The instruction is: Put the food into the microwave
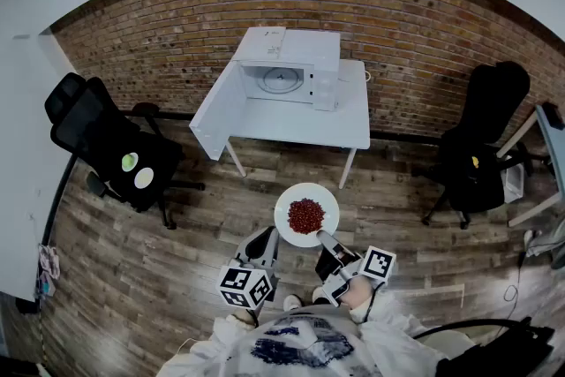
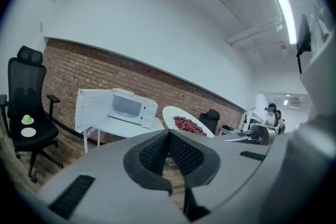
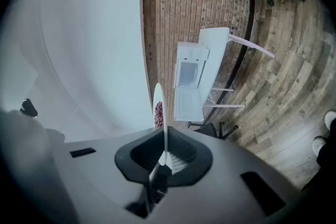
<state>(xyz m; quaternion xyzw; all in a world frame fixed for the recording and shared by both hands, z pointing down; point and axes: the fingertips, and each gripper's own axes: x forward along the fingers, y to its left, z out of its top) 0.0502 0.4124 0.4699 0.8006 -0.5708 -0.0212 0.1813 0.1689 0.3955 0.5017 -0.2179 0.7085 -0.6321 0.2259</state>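
Well short of the open microwave (image 1: 284,77), the right gripper (image 1: 325,237) pinches the plate (image 1: 287,199) of food (image 1: 305,215), the left gripper (image 1: 267,234) closed on nothing; carrying it inside remains.

Closed (empty) left gripper (image 1: 263,237), clamped right gripper (image 1: 326,237).

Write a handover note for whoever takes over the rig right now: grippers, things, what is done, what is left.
Right gripper: shut on the rim of the round white plate of red food, held over the wooden floor.
Left gripper: shut, empty.
White microwave: on the white table, door wide open, no food inside.
Done: plate in hand, door open.
Left: carry the plate to the microwave, set it inside, then probably shut the door.
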